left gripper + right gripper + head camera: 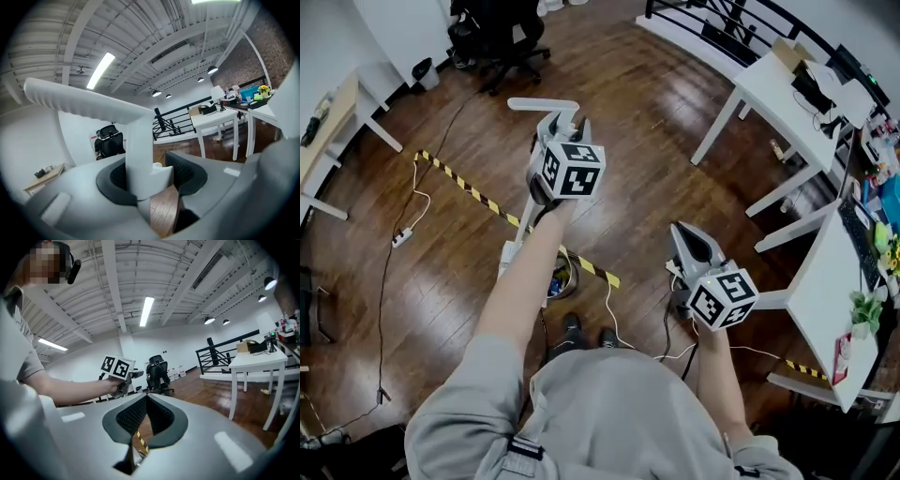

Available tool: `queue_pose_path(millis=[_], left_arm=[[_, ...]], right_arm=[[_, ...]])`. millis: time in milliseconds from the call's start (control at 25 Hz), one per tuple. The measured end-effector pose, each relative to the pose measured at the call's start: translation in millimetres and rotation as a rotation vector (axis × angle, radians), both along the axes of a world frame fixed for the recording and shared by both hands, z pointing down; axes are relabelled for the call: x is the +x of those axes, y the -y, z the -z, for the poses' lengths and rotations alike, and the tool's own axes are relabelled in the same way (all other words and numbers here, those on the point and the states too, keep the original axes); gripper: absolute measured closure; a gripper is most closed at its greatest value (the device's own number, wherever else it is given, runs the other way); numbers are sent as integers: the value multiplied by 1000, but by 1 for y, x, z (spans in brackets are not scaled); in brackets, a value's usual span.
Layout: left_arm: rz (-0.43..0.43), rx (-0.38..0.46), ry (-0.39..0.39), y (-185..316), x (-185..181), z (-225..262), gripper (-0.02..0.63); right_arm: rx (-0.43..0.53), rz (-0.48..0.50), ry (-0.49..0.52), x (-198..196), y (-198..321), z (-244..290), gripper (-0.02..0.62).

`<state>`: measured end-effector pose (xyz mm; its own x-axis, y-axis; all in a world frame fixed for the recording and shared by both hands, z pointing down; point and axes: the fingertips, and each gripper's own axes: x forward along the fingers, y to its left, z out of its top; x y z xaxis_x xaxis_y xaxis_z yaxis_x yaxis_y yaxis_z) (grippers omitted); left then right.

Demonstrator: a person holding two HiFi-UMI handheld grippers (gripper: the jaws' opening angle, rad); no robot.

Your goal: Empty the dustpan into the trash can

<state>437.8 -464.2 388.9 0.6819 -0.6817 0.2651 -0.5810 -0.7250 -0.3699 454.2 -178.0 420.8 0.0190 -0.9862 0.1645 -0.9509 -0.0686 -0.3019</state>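
My left gripper (565, 127) is shut on the upright white handle (542, 104) of a long-handled dustpan. Its white pan (508, 260) hangs low beside my left forearm. In the left gripper view the handle's post (139, 154) stands between the dark pads, under its ribbed crossbar (79, 105). A small round trash can (563, 278) sits on the floor just right of the pan, partly hidden by my arm. My right gripper (680, 231) floats to the right, level, shut with nothing in it; its pads (136, 416) meet at the tip.
Yellow-black tape (471, 192) crosses the wooden floor. White tables (787, 94) stand at the right, with a black office chair (502, 37) at the back. Cables and a power strip (401, 236) lie at the left. My shoes (586, 333) are beside the can.
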Motion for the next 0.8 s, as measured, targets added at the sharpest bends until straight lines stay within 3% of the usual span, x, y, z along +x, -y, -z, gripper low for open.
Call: queue_pose_path(millis=[160, 320, 600, 800], left_arm=[[3, -6, -9, 3, -2, 3, 422], [46, -4, -28, 10, -26, 13, 422], [137, -26, -91, 12, -111, 41, 422], [251, -31, -145, 4, -201, 62, 422]], right_arm=[[9, -11, 16, 10, 2, -1, 597], [17, 49, 23, -2, 15, 0, 597], [50, 188, 38, -47, 39, 5, 597], [86, 329, 28, -99, 52, 14, 597]])
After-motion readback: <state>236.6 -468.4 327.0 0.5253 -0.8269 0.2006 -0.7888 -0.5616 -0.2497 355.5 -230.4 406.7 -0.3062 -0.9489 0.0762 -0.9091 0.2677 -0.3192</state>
